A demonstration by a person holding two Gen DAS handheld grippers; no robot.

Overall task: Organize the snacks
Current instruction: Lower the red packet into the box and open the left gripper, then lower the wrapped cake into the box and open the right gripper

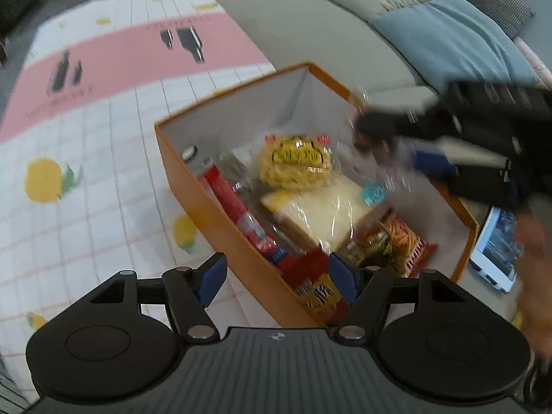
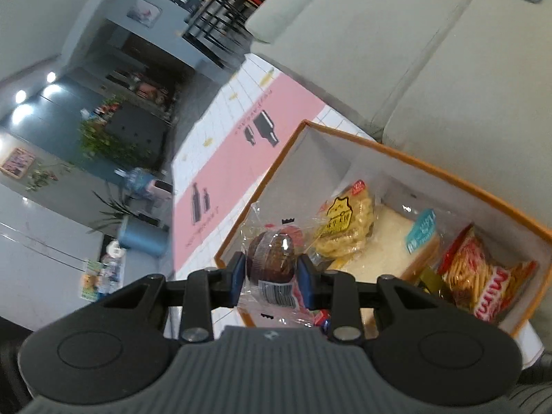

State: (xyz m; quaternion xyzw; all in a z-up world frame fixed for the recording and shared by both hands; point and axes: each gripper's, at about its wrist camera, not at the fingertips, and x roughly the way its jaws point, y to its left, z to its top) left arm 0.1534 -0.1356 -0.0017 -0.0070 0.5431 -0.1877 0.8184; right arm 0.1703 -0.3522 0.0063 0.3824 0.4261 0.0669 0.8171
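Orange box (image 1: 214, 220) sits on checked mat (image 1: 103, 172); sofa (image 2: 448, 86) at twelve o'clock. Right tool (image 2: 270, 277) grips wrapped muffin (image 2: 270, 258); left tool (image 1: 276, 283) gapes.

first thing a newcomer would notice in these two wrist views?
Most striking is the wrapped chocolate muffin clamped in the right gripper, held over the near rim of the orange box. The box sits on a pink-and-white patterned mat beside a grey sofa and holds a yellow noodle snack bag, a wrapped sandwich and a red chip bag. The left gripper hangs open and empty above the box's near end.
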